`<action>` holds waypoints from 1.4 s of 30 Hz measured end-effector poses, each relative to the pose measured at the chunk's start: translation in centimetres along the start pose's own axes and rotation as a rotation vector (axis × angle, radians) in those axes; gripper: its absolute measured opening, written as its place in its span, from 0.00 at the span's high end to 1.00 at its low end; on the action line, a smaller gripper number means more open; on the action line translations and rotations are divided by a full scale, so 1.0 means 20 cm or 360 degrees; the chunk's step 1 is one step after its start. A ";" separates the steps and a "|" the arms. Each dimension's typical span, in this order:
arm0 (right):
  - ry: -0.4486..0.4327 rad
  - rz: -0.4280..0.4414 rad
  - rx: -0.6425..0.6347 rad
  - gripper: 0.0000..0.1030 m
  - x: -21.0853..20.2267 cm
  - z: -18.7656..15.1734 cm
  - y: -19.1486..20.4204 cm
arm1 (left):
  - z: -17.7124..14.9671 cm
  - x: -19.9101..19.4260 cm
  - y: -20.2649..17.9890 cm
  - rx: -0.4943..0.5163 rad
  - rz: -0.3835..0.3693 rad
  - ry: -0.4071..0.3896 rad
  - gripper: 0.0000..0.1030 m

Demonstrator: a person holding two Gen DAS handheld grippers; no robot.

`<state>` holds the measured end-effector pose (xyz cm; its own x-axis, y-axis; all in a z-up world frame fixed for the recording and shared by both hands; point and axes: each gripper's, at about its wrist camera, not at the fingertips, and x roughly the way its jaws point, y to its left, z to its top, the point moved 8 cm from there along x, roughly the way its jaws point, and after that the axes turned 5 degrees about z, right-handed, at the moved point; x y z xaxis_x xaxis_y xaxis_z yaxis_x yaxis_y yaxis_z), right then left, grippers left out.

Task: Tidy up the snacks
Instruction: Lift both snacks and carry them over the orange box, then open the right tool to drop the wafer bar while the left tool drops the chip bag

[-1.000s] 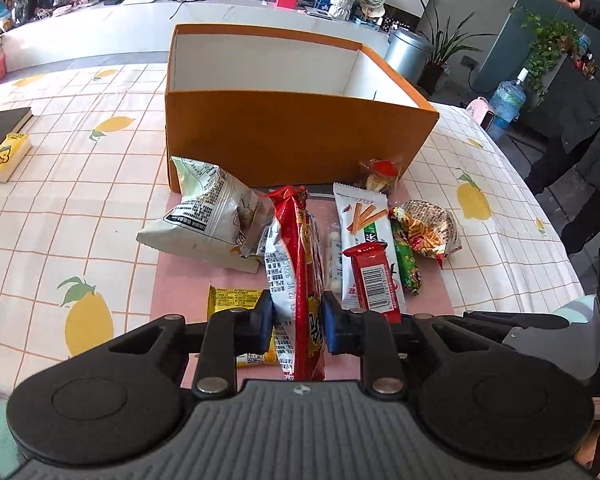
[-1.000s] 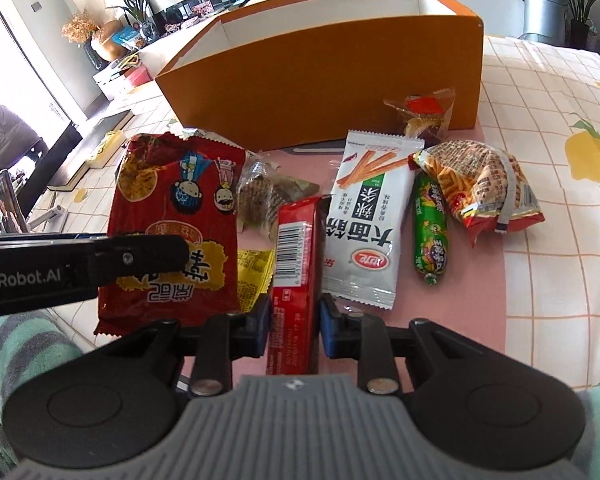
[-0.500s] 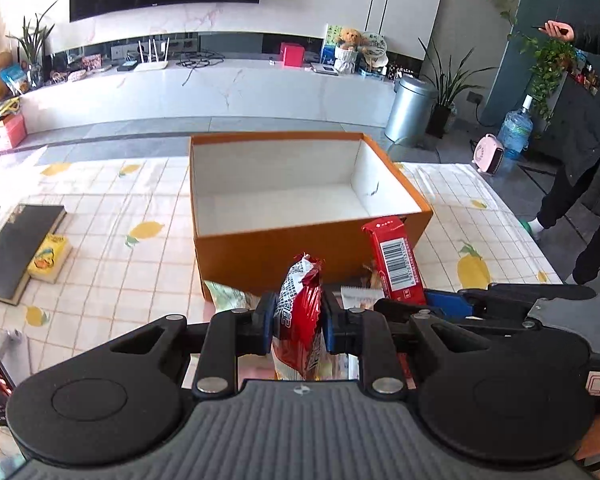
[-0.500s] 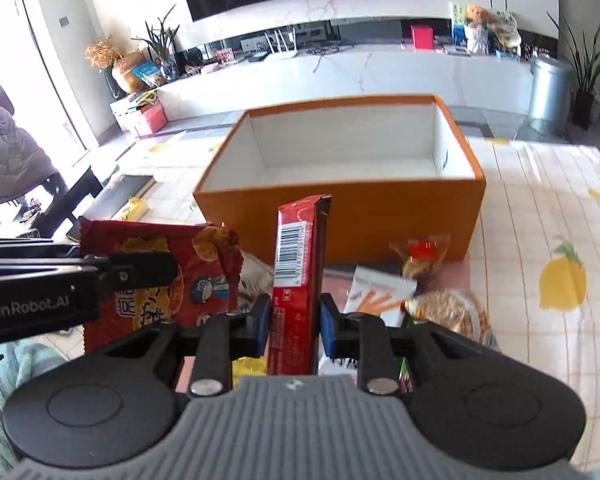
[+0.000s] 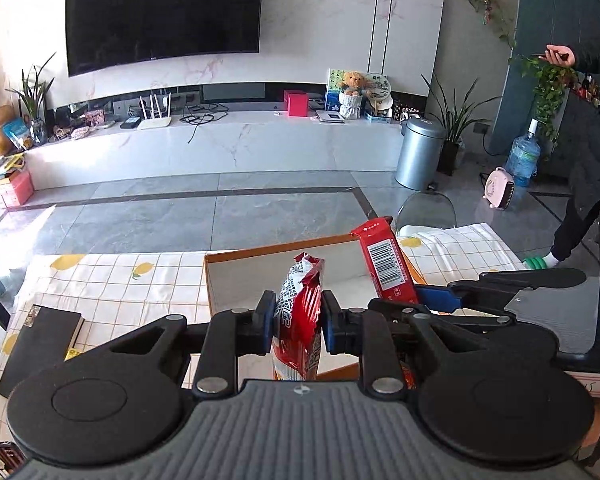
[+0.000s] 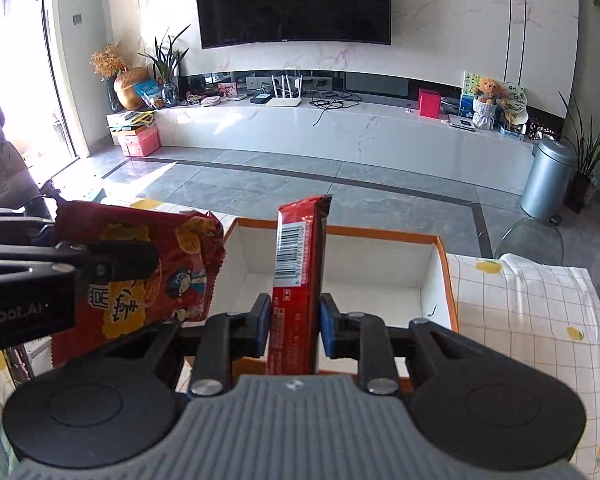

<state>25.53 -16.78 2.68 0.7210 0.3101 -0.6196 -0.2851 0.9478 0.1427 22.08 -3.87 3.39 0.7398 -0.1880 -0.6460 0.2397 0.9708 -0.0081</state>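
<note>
while both hands carry a snack, nothing shows in the box yet.

left gripper (image 5: 296,322): clamped on the red snack bag (image 5: 300,320), pinched edge-on between the two fingers, bag standing upright above the near wall of the box.

right gripper (image 6: 293,326): clamped on the red wafer bar (image 6: 298,276), bar upright, barcode facing the camera, its top end rising past the far rim of the box.

orange box (image 6: 440,276): open at the top, white inside; the floor that shows, far and to the right, is bare. the near part of the floor is hidden behind the grippers and the two snacks, so i cannot tell what lies there.

where the snacks are: both in the air, side by side, bag on the left and bar on the right, over or just short of the near edge of the box; neither touches the box as far as i can see.

table (image 6: 532,304): checked cloth with lemon print; a dark book (image 5: 40,344) lies at the near left.

done so far, by my reading: two snacks picked up and brought to the box.

left to do: lower and let go of both inside the box. any other snacks on the table lie out of view under the grippers, so how many remain i cannot tell.

progress: early, i judge.
</note>
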 end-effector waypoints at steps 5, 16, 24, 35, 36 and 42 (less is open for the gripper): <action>0.0061 0.0025 0.0021 0.78 0.22 0.10 -0.05 | 0.06 0.22 0.09 -0.0067 0.0012 0.0078 0.75; 0.0379 0.0053 0.0000 0.78 0.86 0.11 -0.16 | -0.01 0.72 0.23 -0.0011 0.0084 0.0377 0.75; 0.0830 0.0116 -0.0026 0.78 1.14 -0.15 -0.22 | -0.16 0.88 0.19 0.0200 0.0032 0.0680 0.75; 0.0964 0.0208 0.0054 0.77 1.18 -0.30 -0.23 | -0.20 0.92 0.17 0.0230 0.0087 0.0774 0.75; 0.0967 0.0207 0.0072 0.76 1.18 -0.30 -0.23 | -0.19 0.92 0.18 0.0219 0.0091 0.0784 0.75; 0.0969 0.0163 0.0086 0.66 1.14 -0.31 -0.22 | -0.17 0.93 0.21 0.0161 0.0101 0.0842 0.62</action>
<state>39.31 -14.30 -16.97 0.1976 0.3170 -0.9276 -0.2896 0.9229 0.2537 34.75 -2.70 -11.24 0.3433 -0.0032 -0.9392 0.2832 0.9538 0.1002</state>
